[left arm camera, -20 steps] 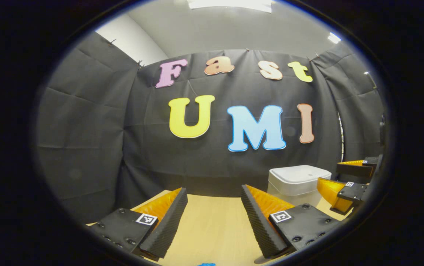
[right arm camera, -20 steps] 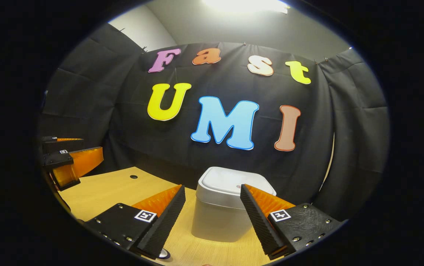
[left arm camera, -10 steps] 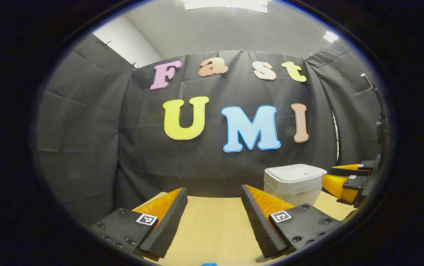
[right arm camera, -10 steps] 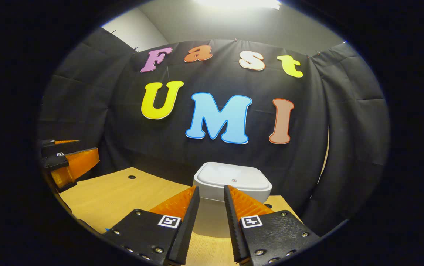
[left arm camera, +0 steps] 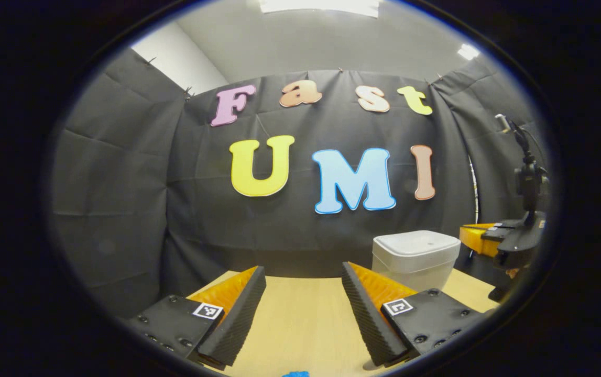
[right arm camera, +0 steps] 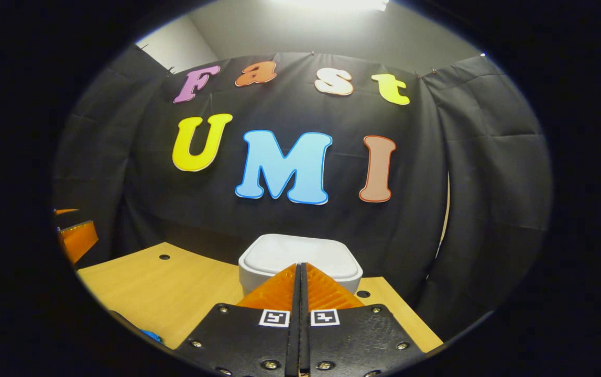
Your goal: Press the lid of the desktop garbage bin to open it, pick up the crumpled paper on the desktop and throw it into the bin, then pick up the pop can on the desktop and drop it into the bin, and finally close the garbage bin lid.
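Bin [right arm camera: 300, 262], white plastic with its lid down, sits at the back of the wooden surface [right arm camera: 174, 283], directly ahead of my right gripper [right arm camera: 300, 272]. That gripper's fingers are pressed together, holding nothing, tips just short of the lid's near edge. My left gripper [left arm camera: 303, 298] is spread wide, empty. I judge the lid stiff and springy; press its top, not the rim.

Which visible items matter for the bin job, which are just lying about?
Job:
garbage bin, lid down
right claw, shut, lined up on the lid
left claw, open

Lying about:
blue object at the desk's near edge, unidentifiable
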Motion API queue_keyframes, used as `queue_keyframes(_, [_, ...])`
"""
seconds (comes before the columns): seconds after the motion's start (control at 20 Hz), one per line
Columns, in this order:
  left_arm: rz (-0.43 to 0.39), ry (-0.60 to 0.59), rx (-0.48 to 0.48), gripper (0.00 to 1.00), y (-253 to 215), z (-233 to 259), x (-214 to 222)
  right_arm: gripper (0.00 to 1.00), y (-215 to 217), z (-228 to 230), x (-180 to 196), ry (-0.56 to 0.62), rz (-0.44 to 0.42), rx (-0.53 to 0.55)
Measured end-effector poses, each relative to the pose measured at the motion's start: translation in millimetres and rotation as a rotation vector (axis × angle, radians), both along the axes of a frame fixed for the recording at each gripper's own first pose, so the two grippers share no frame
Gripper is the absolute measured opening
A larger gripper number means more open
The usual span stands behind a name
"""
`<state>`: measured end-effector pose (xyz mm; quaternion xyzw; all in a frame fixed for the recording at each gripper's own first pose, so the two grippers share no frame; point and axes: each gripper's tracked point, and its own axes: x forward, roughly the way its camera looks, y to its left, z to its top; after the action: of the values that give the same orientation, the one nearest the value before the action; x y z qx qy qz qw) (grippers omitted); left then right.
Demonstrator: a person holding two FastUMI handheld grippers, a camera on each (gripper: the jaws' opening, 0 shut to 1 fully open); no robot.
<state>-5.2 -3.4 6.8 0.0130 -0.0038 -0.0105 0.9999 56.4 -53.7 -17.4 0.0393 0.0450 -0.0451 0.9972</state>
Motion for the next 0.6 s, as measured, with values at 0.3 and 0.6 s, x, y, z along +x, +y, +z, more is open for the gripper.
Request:
queue_keyframes(0.3, [0.018,0.006,-0.010,0.99,9.4,0.3,-2.3,0.01,-10.5,1.6,58.4,-0.005,0.010,-0.016])
queue_keyframes(0.6, [0.018,0.013,-0.016,0.99,9.0,-1.0,0.3,0.01,3.2,-43.1,89.1,0.123,0.082,-0.058])
